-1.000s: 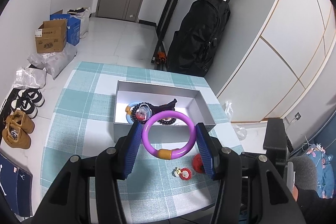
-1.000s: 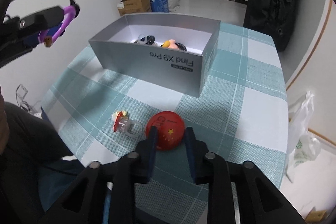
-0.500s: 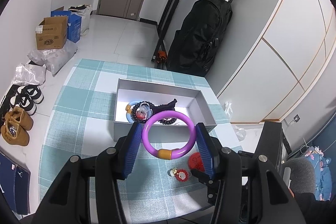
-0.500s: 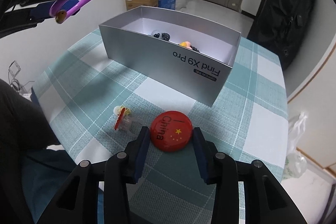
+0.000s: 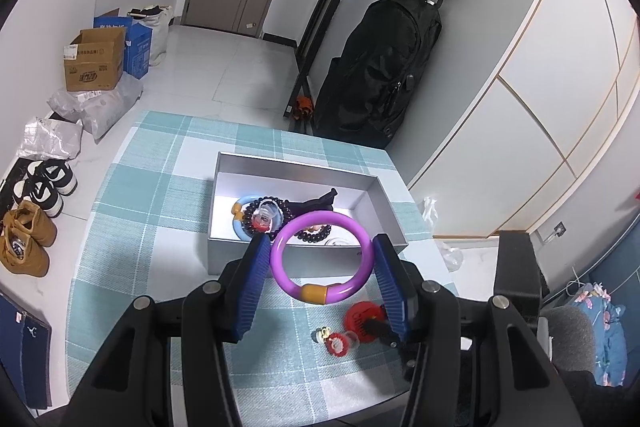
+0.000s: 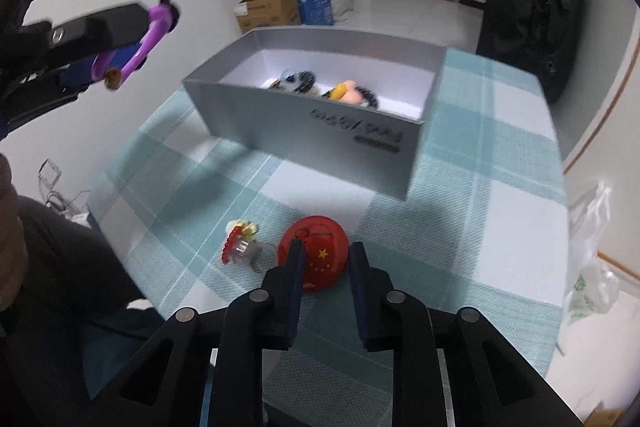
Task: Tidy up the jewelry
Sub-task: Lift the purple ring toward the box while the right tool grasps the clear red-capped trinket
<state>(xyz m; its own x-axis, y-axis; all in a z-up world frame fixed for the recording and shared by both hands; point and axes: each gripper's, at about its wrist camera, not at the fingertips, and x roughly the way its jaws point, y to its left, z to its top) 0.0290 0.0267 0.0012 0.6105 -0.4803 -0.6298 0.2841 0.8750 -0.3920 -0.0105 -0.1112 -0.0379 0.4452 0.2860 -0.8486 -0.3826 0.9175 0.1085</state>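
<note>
My left gripper (image 5: 322,247) is shut on a purple bangle (image 5: 323,261) with an orange clasp and holds it in the air above the near wall of the grey box (image 5: 298,259). The box holds a blue ring, dark bead bracelets and other pieces. In the right wrist view my right gripper (image 6: 325,251) is closed around a red round badge (image 6: 320,247) with yellow stars that is lifted and tilted just above the tablecloth. A red flower ring (image 6: 240,247) lies to its left. The left gripper with the bangle (image 6: 154,27) shows at upper left.
The grey box (image 6: 320,131) stands mid-table on a teal checked cloth (image 6: 500,227). Table edges are close on the near and right sides. Black luggage (image 5: 380,67), cardboard boxes (image 5: 94,63) and shoes (image 5: 28,235) are on the floor around.
The right gripper has narrowed onto the red badge and tipped it up off the cloth. The left gripper with the bangle has risen slightly and stays over the box's near wall.
</note>
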